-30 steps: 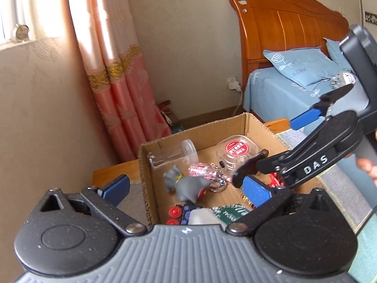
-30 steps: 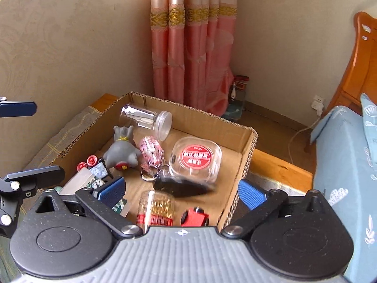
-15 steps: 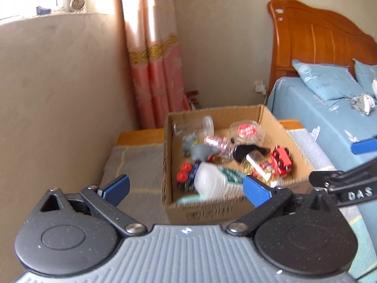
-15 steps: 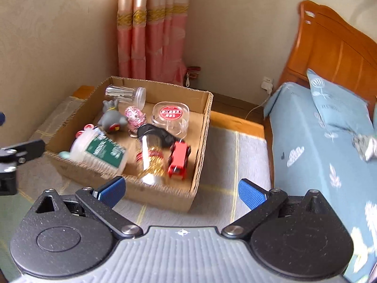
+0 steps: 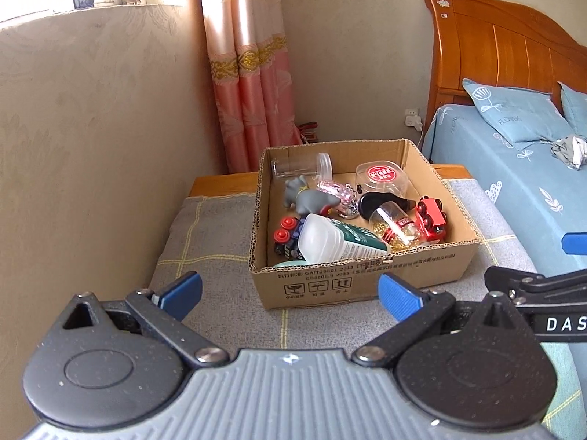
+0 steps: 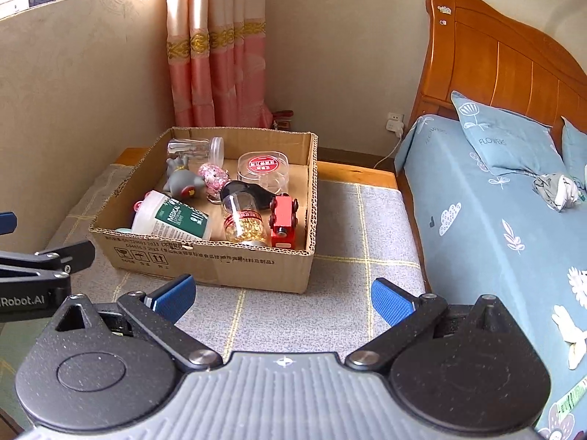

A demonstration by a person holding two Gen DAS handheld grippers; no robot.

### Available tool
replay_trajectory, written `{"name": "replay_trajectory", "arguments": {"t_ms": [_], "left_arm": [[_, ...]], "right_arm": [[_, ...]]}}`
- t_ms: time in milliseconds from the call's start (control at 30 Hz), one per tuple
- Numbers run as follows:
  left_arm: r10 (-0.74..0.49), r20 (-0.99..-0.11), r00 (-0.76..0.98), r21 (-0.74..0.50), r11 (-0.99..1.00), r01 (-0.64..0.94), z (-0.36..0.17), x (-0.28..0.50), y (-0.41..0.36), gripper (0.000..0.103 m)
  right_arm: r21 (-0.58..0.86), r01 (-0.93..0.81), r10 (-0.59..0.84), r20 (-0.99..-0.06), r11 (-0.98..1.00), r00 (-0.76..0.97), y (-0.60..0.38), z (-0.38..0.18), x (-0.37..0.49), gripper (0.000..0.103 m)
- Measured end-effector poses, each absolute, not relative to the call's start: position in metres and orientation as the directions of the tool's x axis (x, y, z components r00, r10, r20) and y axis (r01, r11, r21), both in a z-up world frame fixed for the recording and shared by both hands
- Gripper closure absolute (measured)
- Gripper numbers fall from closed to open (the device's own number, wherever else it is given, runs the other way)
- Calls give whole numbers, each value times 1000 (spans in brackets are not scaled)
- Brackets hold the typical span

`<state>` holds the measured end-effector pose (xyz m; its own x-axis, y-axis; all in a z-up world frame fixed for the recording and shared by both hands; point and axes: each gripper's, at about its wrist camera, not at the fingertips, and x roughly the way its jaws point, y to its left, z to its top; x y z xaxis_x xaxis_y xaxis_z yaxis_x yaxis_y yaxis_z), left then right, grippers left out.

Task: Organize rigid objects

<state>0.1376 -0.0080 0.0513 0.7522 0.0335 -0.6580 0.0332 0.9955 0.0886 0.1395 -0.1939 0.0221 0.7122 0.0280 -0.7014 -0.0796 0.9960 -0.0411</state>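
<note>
Both grippers hang with fingers spread wide and empty — the left gripper [image 5: 290,291] and the right gripper [image 6: 282,297] side by side. Ahead of the fingertips, well apart, the open brown cardboard box [image 6: 220,262] sits on the grey checked mat [image 6: 348,220] — inside lie a red toy train car [image 6: 283,216], a grey rubber animal figure [image 5: 308,198] and a white-and-green plastic bottle [image 6: 172,218].

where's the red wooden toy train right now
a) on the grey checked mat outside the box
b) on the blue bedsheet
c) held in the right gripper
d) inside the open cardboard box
d: the red wooden toy train lies inside the open cardboard box, next to the clear jar of gold beads, while the right gripper is open and empty, back from the box.
</note>
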Motion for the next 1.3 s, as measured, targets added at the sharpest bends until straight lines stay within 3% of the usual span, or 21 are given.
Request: {"name": "replay_trajectory", "arguments": {"t_ms": [1300], "left_arm": [[56, -648, 760, 125, 992, 33, 58, 133, -14, 1]], "right_arm": [[-46, -57, 11, -676, 997, 737, -196, 30, 135, 0]]}}
